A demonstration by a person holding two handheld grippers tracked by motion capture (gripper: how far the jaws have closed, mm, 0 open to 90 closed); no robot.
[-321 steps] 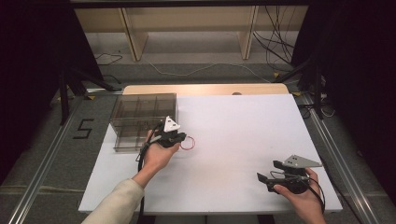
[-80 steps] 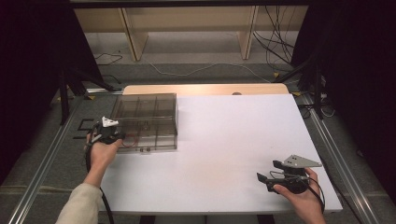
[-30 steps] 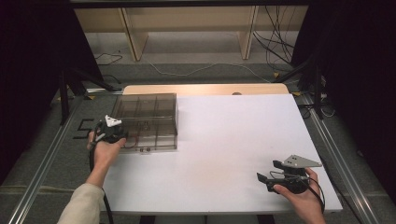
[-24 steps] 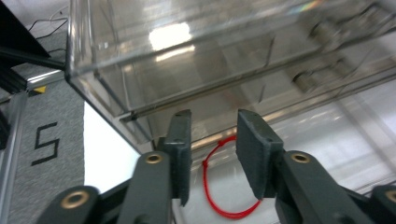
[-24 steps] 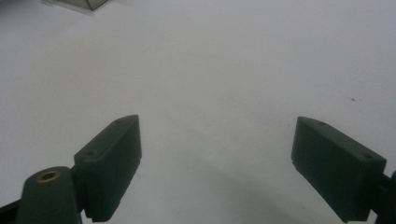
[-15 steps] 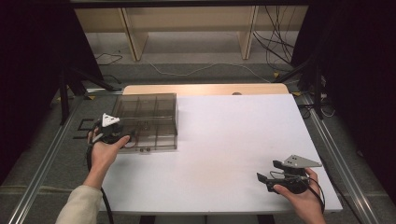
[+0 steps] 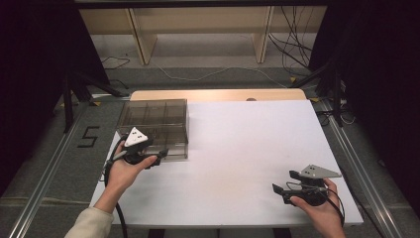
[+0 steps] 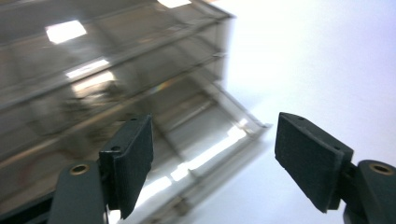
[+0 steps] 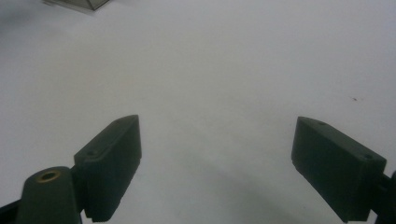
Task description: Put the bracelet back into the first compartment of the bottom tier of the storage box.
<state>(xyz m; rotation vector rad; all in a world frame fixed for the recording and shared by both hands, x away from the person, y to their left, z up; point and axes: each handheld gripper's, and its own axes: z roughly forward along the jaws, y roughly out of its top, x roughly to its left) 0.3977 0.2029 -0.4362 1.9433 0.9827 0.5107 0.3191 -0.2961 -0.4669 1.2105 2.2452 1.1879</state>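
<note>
Seemingly light and rigid, the smoky plastic organizer box sits at the far-left corner of the white table in the high view, its lid divided into compartments. I judge its glossy walls slippery and apt to crack if squeezed hard, so the near front edge or a corner is the best place to take hold. The left gripper hovers just at the box's near side, jaws apart with nothing between them; they have just been opening. The right gripper rests well apart from the box, at the table's near-right corner, jaws spread on nothing. A "5" is marked on the floor left of the box

From the left gripper view, the box lies just ahead, its near corner between the wide pads, untouched; no label is readable

From the right gripper view, a box corner lies far off; pads stand open over bare table
</note>
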